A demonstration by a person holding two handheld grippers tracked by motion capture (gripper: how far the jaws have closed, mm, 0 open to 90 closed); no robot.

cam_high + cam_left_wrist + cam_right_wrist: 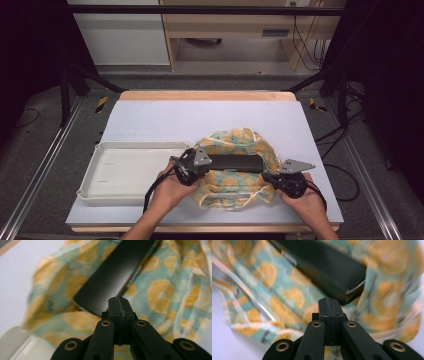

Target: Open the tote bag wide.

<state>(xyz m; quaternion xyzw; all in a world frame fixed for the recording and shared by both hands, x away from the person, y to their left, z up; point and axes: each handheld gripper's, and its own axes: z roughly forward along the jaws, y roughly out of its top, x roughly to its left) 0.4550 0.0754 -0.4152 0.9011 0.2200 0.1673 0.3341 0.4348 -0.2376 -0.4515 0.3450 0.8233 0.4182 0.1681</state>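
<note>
my left gripper (196, 167): jaws clenched, empty, at the box's left end | my right gripper (274, 178): clenched, empty, at its right end | black box (235, 163): lies on cloth (235, 186), beside tray (100, 192)

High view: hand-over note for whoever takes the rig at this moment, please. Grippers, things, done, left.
Left gripper: shut, empty, at the left end of the black case.
Right gripper: shut, empty, near the case's right end, over the cloth.
Things: the case lies flat on the crumpled lemon-print cloth, mid-table toward the near edge. A white tray sits left of the cloth, with nothing in it.
Done: case is on the cloth and uncovered; neither gripper holds anything.
Left: probably gripping the case or the cloth; the aim is not clear from this moment.
</note>
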